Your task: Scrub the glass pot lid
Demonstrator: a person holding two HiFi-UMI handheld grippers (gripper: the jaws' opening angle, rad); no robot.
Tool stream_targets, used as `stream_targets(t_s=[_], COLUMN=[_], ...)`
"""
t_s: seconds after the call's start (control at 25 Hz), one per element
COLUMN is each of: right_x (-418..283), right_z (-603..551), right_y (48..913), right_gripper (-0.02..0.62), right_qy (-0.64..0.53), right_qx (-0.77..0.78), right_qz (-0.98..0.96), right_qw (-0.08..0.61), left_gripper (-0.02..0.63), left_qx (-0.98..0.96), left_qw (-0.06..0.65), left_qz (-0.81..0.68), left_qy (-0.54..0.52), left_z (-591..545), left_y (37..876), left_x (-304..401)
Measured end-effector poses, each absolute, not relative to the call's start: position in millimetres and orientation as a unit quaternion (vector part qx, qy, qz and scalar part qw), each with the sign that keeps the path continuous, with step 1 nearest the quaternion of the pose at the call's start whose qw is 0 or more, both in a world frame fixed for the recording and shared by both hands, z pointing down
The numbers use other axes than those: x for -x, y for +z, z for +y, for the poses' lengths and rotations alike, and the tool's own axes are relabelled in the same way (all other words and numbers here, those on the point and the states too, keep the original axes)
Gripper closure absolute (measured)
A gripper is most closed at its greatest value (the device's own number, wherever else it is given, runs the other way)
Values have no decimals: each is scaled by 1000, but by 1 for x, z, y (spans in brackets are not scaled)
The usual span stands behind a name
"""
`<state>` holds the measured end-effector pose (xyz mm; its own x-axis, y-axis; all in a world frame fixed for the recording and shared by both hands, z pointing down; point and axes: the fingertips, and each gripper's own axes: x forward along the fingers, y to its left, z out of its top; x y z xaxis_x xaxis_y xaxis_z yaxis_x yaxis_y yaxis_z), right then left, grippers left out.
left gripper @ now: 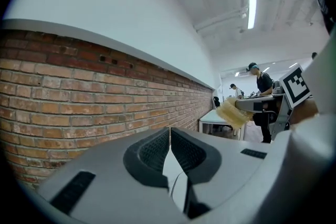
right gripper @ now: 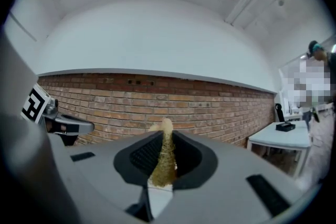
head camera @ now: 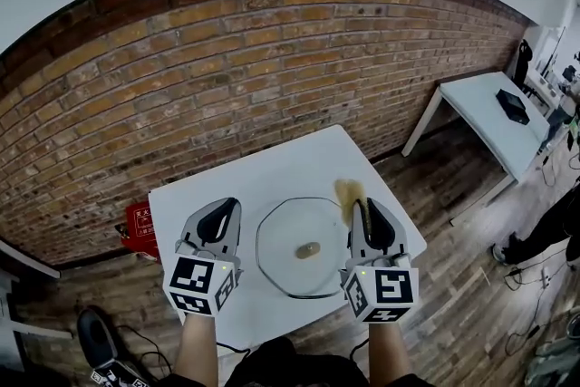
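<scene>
The round glass pot lid (head camera: 288, 266) lies flat on the small white table (head camera: 272, 172), its brownish knob (head camera: 308, 249) facing up. My left gripper (head camera: 230, 206) hovers just left of the lid, with its jaws shut and nothing between them (left gripper: 170, 134). My right gripper (head camera: 360, 206) is at the lid's right rim, shut on a yellowish scrub sponge (head camera: 349, 192) that sticks out past the fingertips. The right gripper view shows the sponge (right gripper: 164, 157) pinched between the pads, both grippers raised and pointing at the brick wall. Neither gripper view shows the lid.
A brick wall (head camera: 227, 59) stands behind the table. A red item (head camera: 140, 229) sits on the wooden floor at the table's left. A second white table (head camera: 494, 118) with a black object (head camera: 513, 106) stands at the right. A person's legs (head camera: 544, 231) and cables are nearby.
</scene>
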<state>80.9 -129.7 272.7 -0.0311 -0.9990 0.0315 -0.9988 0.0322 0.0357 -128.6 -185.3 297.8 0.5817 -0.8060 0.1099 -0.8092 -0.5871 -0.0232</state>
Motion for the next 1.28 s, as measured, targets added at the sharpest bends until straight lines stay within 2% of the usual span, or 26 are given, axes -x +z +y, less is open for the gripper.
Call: stream_targets(t_s=[0.52,1.28], right_x=[-83,-113], right_z=[-165,-191], right_y=[296,380], right_gripper=[538,538], right_qy=[20,95], right_qx=[-690,-656], right_qz=[-722,-744], right_qw=[44,85], left_gripper=[591,591], left_qx=[-889,-861], left_qw=[58,110], left_qz=[-446,-474], left_qy=[88,147], left_z=[-216,-230], left_y=[338,409], left_x=[130,102])
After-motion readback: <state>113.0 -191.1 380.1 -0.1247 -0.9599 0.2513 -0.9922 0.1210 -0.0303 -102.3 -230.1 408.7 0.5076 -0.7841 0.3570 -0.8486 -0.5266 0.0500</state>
